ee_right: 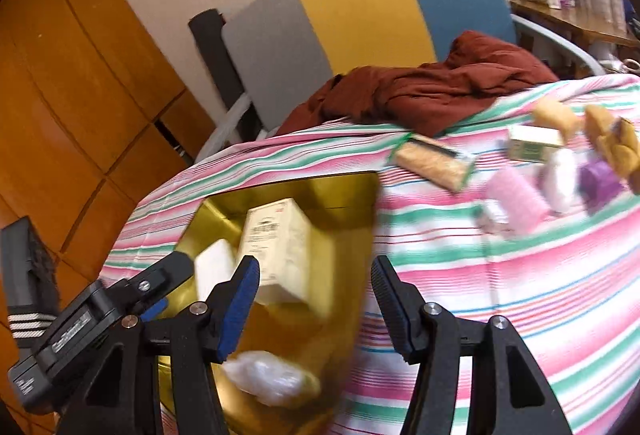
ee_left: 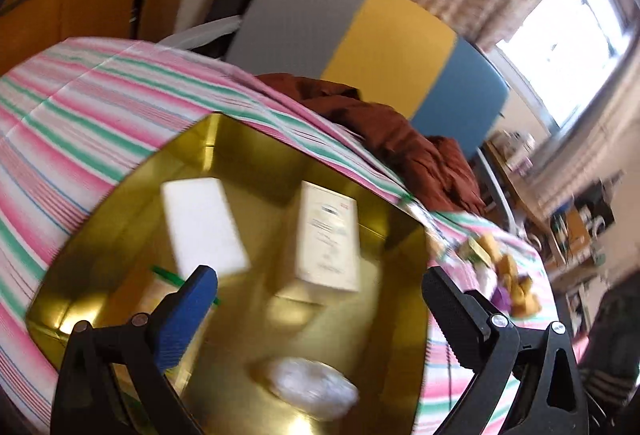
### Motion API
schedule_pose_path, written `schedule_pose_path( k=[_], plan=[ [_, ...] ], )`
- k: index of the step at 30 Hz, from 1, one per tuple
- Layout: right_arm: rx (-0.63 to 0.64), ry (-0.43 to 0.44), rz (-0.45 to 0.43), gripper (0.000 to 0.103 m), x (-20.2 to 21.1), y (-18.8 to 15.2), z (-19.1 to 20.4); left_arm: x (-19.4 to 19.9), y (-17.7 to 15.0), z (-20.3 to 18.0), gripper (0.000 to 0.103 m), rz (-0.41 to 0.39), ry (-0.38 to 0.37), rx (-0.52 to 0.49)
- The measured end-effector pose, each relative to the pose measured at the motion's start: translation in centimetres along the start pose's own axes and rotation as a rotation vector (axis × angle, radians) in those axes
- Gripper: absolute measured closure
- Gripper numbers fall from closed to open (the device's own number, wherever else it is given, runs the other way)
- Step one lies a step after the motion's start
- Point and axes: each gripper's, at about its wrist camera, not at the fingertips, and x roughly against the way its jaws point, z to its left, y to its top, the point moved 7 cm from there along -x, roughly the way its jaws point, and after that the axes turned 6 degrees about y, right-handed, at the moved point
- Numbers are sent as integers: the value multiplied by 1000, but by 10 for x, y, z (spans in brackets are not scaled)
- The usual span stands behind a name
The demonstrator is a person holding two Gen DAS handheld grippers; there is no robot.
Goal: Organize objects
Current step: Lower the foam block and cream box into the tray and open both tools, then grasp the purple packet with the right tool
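Both grippers hung empty over the gold tin (ee_left: 120, 179) (left gripper (ee_left: 320, 299) gaping, right gripper (ee_right: 316, 299) half-open); loose snacks (ee_right: 436, 161) lay far right — best reach there, squarely.

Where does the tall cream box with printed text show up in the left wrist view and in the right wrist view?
Left wrist view: the cream box stands inside the gold tin, right of picture centre, beside a plain white box.
Right wrist view: the cream box is left of centre, just beyond the right gripper.
Shared landmark: the rust-brown cloth behind the tin.
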Motion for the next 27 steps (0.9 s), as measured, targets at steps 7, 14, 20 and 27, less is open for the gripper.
schedule_pose_path(
  k=[7,14,20,27],
  plan=[
    [-19,-103,-27,44,33,-15,-62,9,-32,-61,0,8,-76,-88],
    [-119,-273,-32,44,64,-48,-168,-5,-83,-128,0,82,-131,-251],
    [-165,-366,-75,43,99,-49,-231,-28,-124,-167,0,148,-138,-359],
    [-165,-571,-127,42,148,-22,-305,-50,-142,-185,0,140,-55,-446]
  ],
)
